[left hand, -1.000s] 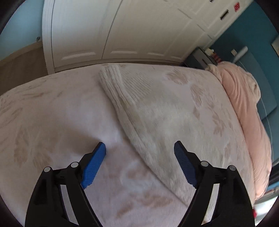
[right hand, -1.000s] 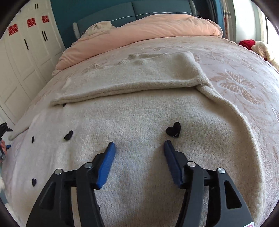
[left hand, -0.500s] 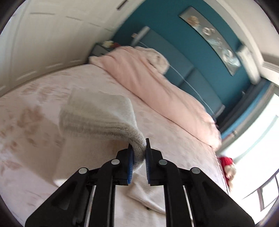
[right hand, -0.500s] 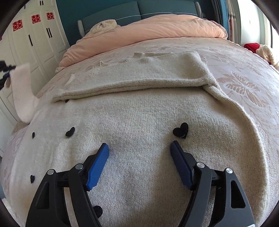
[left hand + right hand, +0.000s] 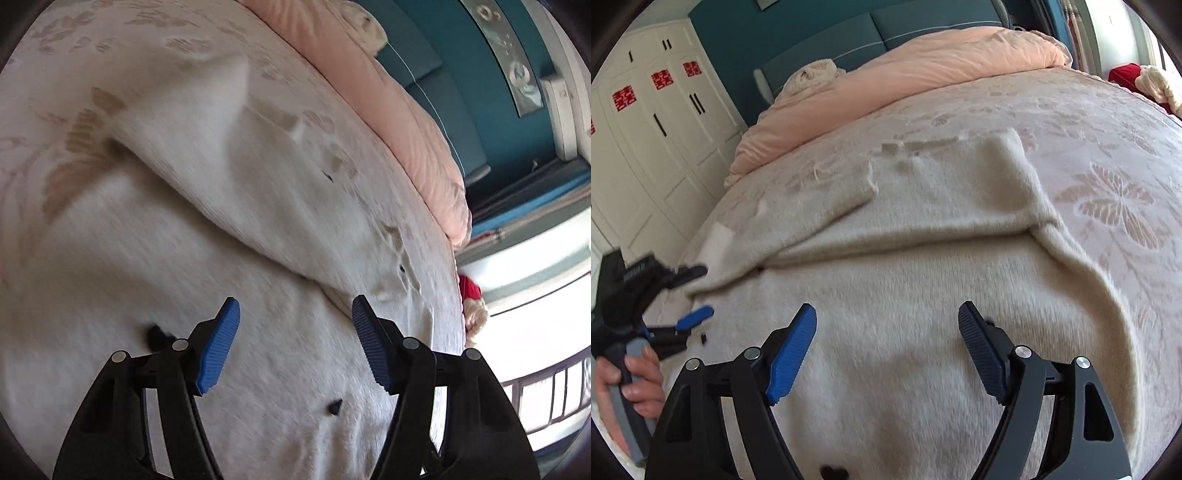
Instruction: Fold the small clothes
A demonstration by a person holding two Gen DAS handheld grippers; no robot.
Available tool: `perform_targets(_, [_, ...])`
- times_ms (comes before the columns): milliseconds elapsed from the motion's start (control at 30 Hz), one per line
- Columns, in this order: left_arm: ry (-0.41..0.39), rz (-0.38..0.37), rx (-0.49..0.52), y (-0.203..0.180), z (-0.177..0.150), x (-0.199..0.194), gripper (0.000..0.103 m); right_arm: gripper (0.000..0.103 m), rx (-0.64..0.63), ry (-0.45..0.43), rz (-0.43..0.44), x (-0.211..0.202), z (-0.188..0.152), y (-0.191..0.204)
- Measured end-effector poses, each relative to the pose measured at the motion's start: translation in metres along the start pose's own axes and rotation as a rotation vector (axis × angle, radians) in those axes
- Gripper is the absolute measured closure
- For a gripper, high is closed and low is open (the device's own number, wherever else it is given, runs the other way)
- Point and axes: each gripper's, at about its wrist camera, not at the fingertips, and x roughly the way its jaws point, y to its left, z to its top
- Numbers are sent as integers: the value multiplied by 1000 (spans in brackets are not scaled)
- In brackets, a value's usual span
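Observation:
A cream knit sweater point(image 5: 923, 280) with small black hearts lies flat on the bed. Both its sleeves are folded across the upper body: one point(image 5: 831, 206) from the left, one point(image 5: 1008, 184) from the right. My right gripper point(image 5: 886, 343) is open and empty just above the sweater's lower body. My left gripper point(image 5: 295, 339) is open and empty over the sweater point(image 5: 240, 206), near the folded sleeve edge; it also shows at the left of the right wrist view point(image 5: 694, 295), held by a hand.
The bed has a pink floral cover point(image 5: 1115, 155). A pink duvet point(image 5: 923, 74) and a cream bundle point(image 5: 812, 74) lie at the teal headboard. White wardrobes point(image 5: 646, 147) stand left. A red and cream toy point(image 5: 472, 299) lies at the window side.
My left gripper carried the sleeve across the sweater, laid it on the body and opened. My right gripper stayed open over the lower body, shifting slightly.

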Motion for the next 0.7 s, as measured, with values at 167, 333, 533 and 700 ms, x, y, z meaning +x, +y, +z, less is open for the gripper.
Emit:
perform_targets(167, [-48,7,-256,57,64,0,42,26,165,72,81,62,69,12])
perform_targets(333, [-74,-7,-413,83,83,12,48,32,289,165,1,131,89,21])
perform_targets(533, [-184,-59,-365,65,99,-11,96,96,261,-44,231,79,140,55])
perform_targets(700, [-156,38,-174,46,97,12,95,97,68,-186,89,29,140,37])
